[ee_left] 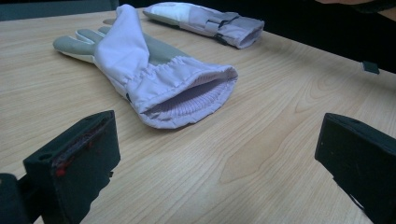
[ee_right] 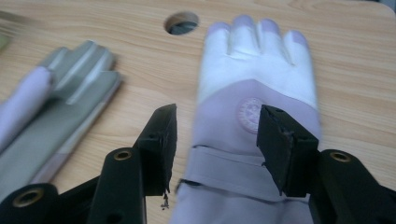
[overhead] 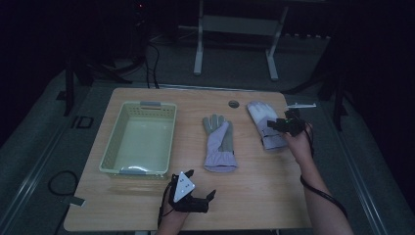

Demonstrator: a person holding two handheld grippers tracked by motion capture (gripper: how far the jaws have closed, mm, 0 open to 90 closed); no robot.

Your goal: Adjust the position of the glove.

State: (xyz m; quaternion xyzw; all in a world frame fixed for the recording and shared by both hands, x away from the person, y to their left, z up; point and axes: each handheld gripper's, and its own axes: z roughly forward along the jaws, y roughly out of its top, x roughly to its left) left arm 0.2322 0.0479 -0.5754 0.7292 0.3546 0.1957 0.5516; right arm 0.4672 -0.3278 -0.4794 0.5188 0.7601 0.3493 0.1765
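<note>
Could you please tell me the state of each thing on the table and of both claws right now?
Basket: empty, upright.
Middle glove: flat, palm up, thumb folded over, cuff gaping toward the left claw.
Right glove: flat, back up, not yet gripped.
Left claw: open, low over bare table, short of the middle glove.
Right claw: open, jaws straddling the right glove near its wrist strap.

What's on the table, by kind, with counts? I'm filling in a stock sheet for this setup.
Gloves: 2, one in the middle and one at the right
Basket: 1
Grippers: 2, the left and the right
Total: 5
</note>
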